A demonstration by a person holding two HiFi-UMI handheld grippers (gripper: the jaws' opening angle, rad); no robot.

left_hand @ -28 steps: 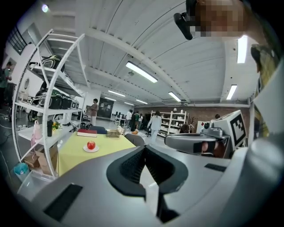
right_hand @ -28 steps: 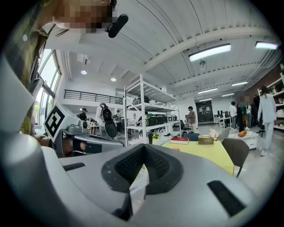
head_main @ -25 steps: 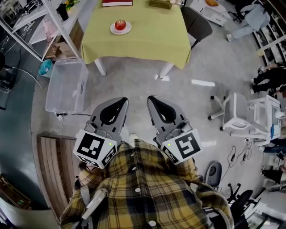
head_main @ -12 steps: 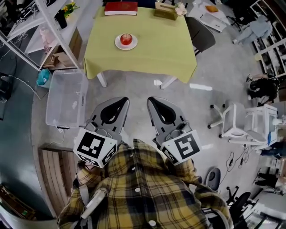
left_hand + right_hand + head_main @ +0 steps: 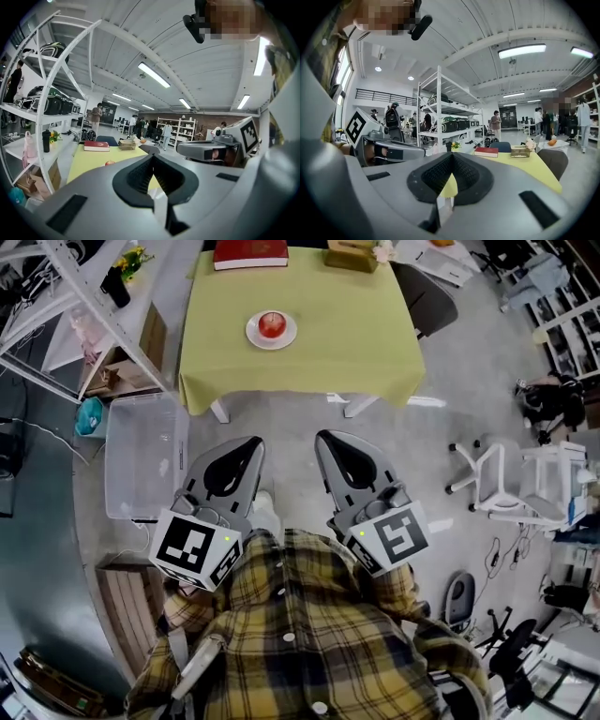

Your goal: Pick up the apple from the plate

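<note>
A red apple (image 5: 272,324) lies on a white plate (image 5: 256,335) near the far left of a yellow-green table (image 5: 319,343) in the head view. Both grippers are held side by side over the floor, well short of the table. My left gripper (image 5: 253,442) and my right gripper (image 5: 323,436) are both shut with nothing between the jaws. In the left gripper view the apple (image 5: 109,162) shows small and far off, left of the left gripper's (image 5: 152,157) tip. In the right gripper view the apple is hidden behind the right gripper (image 5: 452,158).
A red book (image 5: 251,253) and a tissue box (image 5: 352,254) sit at the table's far edge. A clear plastic bin (image 5: 141,456) lies on the floor left of the table, beside a white shelf rack (image 5: 66,296). A dark chair (image 5: 433,298) and a white chair (image 5: 506,479) stand at the right.
The table with the apple has come closer and lower in the head view as both grippers were carried forward together. Both stay shut.
</note>
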